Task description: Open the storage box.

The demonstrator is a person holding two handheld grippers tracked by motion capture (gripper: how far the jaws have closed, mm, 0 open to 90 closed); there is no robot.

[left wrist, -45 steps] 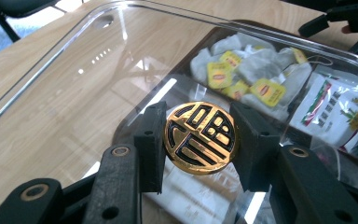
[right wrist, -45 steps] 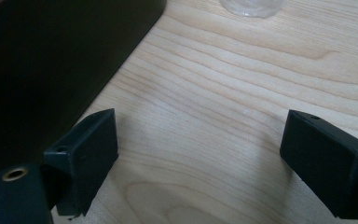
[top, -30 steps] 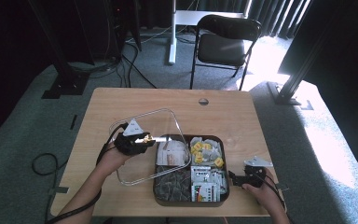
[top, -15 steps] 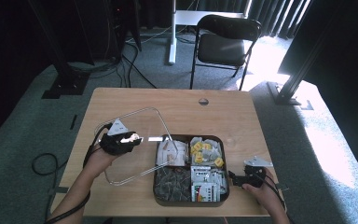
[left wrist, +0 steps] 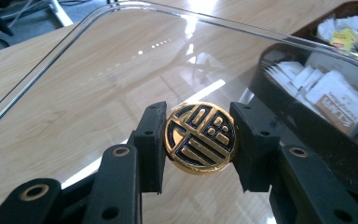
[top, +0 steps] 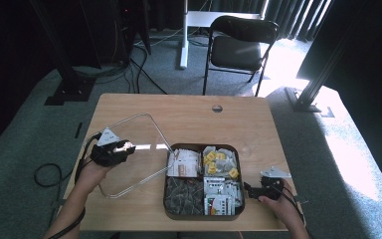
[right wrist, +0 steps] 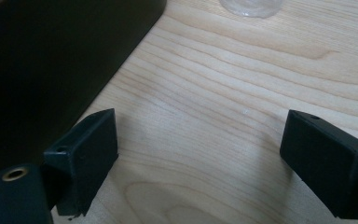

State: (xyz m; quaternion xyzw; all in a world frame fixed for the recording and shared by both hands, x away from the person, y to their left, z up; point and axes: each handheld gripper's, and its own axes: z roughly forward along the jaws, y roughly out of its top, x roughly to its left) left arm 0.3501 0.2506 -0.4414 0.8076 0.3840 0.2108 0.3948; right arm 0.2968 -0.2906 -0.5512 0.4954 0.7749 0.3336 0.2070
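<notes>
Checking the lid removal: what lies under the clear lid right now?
Under the clear lid, held by its gold knob in the left gripper, bare wooden table shows through. Its right edge overlaps the black tray; nothing hidden.

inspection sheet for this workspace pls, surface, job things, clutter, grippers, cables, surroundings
surface: wooden table, grommet hole near far edge
job's things: clear lid held off the dark tray by its gold knob; the tray's four compartments hold packets
clutter: nothing seen
grippers: left gripper shut on the gold knob; right gripper open over bare wood beside the tray
cables: black cable trails from the left gripper to the floor
surroundings: folding chair, dark curtains
</notes>
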